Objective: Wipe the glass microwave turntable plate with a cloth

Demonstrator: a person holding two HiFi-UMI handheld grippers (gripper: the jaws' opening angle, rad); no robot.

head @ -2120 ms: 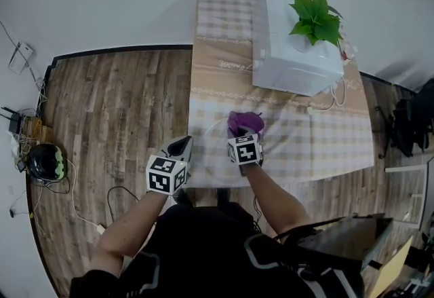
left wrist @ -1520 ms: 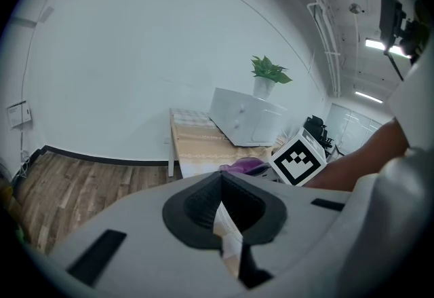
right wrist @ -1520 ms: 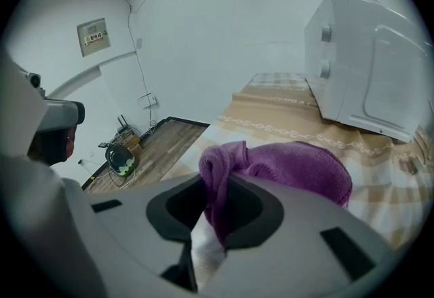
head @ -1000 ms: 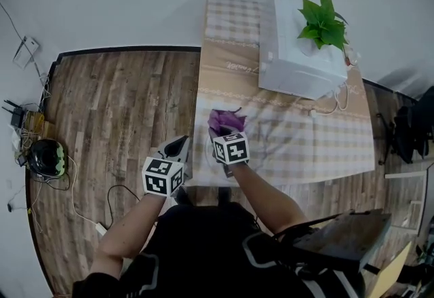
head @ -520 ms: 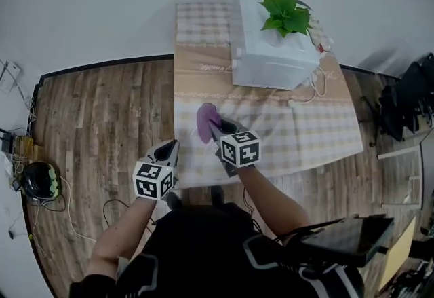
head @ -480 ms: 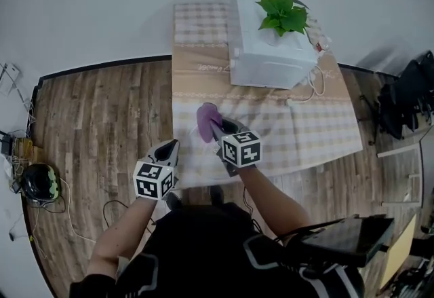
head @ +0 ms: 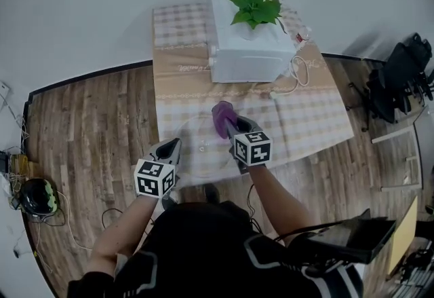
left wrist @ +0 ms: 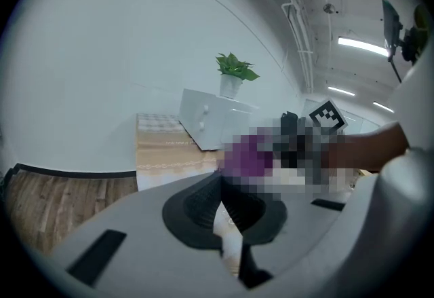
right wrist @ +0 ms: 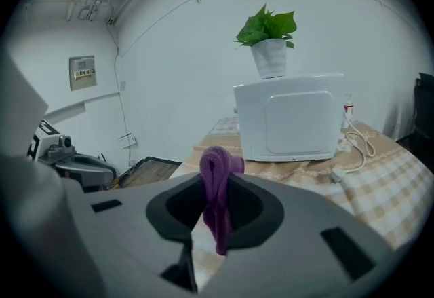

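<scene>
On the table (head: 313, 108), in front of the microwave (head: 247, 53), the glass plate (head: 196, 149) lies flat near the front edge. The right gripper (head: 234, 132) is clenched on a purple cloth (head: 222, 118), which bunches up between its jaws over the plate's right rim; contact with the glass cannot be confirmed. The left gripper (head: 171, 149) sits at the plate's left rim with its jaws together; no glass is discernible between them.
</scene>
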